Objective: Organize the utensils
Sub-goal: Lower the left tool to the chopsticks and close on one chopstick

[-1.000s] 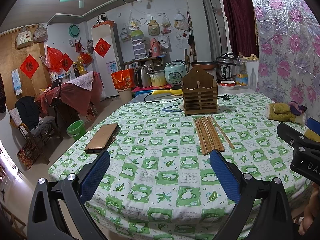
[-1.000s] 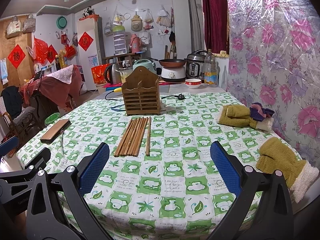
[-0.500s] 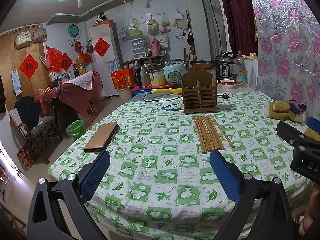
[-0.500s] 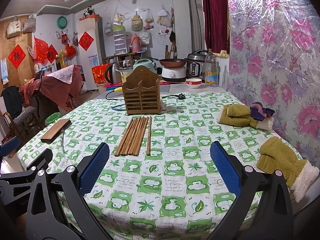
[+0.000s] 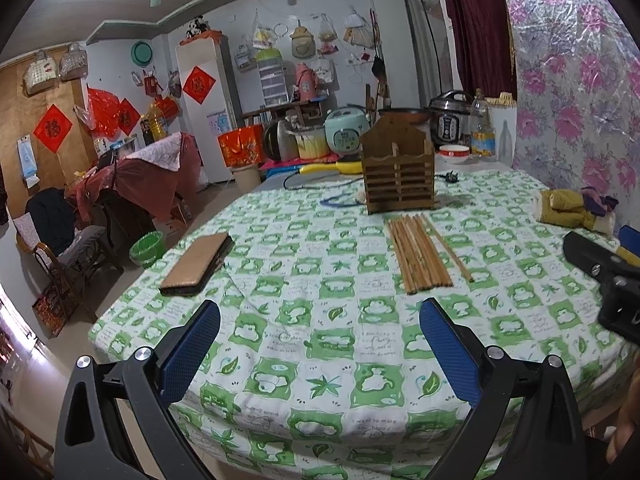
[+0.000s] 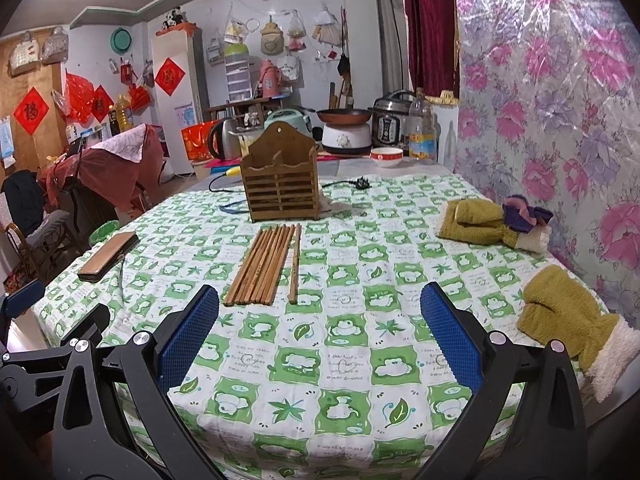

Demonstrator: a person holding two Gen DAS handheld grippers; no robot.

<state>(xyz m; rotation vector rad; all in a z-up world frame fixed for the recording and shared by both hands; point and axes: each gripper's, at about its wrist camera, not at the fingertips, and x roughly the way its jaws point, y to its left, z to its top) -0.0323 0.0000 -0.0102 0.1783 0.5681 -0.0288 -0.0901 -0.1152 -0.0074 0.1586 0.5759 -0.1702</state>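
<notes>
1. Blue-padded fingers of the left tool (image 5: pixel 319 346) stand spread wide above the near edge of the tabletop (image 5: pixel 360 364), with nothing between them.
2. The right tool (image 6: pixel 319 330) is likewise gaping wide and holds nothing; it hangs over the green-and-white checked cloth, and each tool shows at the edge of the other's view.
3. Beyond the tools, a bundle of wooden chopsticks (image 6: pixel 260 266) lies flat in the middle of the tabletop, packed side by side, their far ends pointing at the holder.
4. One single chopstick (image 6: pixel 295 262) lies just right of the bundle, slightly apart from it.
5. To the left, near the tabletop's edge, rests a brown phone case (image 5: pixel 196 264).
6. To the right lie two olive mittens: one mitten (image 6: pixel 568 320) near the right edge, a folded mitten (image 6: pixel 476 222) further back, touching a purple cloth.
7. Past the chopsticks stands the slatted wooden holder (image 6: pixel 282 184), upright, and I see nothing in it.
8. Behind it a black plug and cable (image 6: pixel 362 183) trail across the cloth.
</notes>
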